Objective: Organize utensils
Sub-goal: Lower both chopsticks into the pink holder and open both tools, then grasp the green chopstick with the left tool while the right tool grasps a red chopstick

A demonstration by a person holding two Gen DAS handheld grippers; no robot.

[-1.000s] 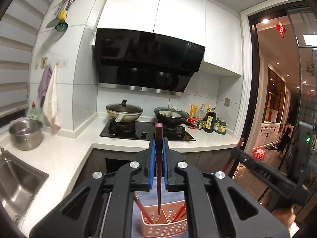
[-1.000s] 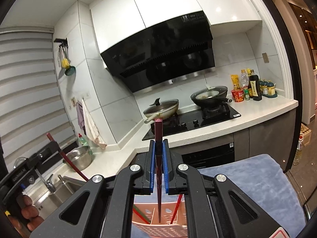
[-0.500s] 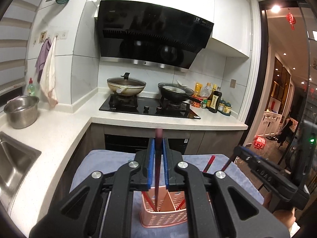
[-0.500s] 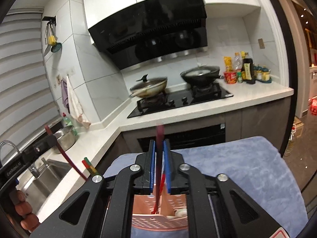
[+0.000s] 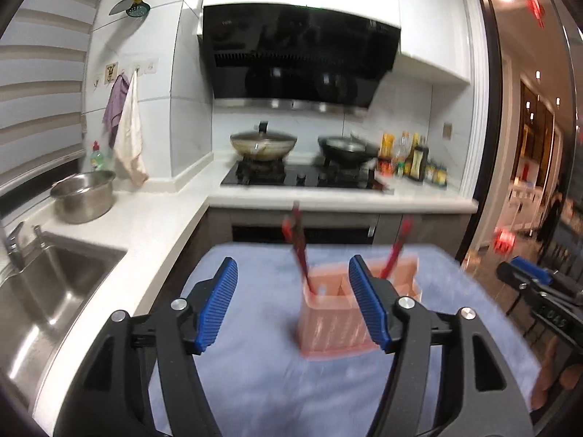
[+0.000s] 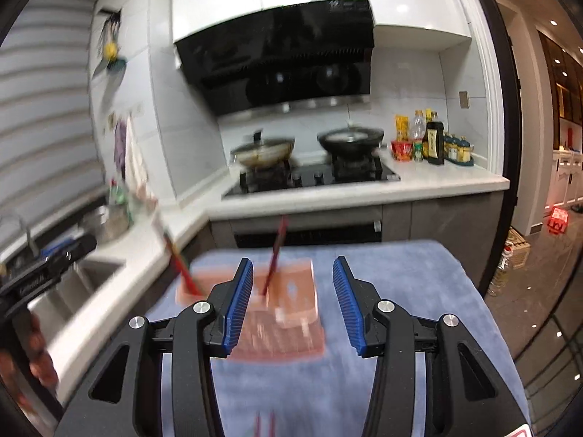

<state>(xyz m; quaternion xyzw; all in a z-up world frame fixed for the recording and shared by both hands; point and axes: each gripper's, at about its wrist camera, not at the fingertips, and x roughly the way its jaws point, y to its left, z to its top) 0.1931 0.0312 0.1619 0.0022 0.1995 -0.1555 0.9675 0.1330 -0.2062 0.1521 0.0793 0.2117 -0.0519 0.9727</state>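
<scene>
You are in a white kitchen, facing a black hob with two pans under a dark hood, and a blue-grey cloth (image 5: 255, 371) covers the counter in front of you. On that cloth stands the pink utensil basket (image 5: 337, 322), upright, with dark red chopsticks (image 5: 299, 251) leaning out of its compartments; both views are smeared by motion, so which compartment holds which stick is hard to tell.

Your left tool (image 5: 293, 306) is released, its blue pads spread wide with nothing between them. Your right tool (image 6: 293, 304) is likewise spread and empty.

The basket lies straight ahead of both tools and slightly below them. From the left wrist it sits right of centre, partly behind the right pad; from the right wrist it sits left of centre, partly behind the left pad. So it stands between your two hands, about equally near each.

At the bottom edge of the right wrist view, two thin red sticks (image 6: 265, 425) seem to lie on the cloth, long axis pointing away from you. If so, the right tool looks better placed for them.
</scene>
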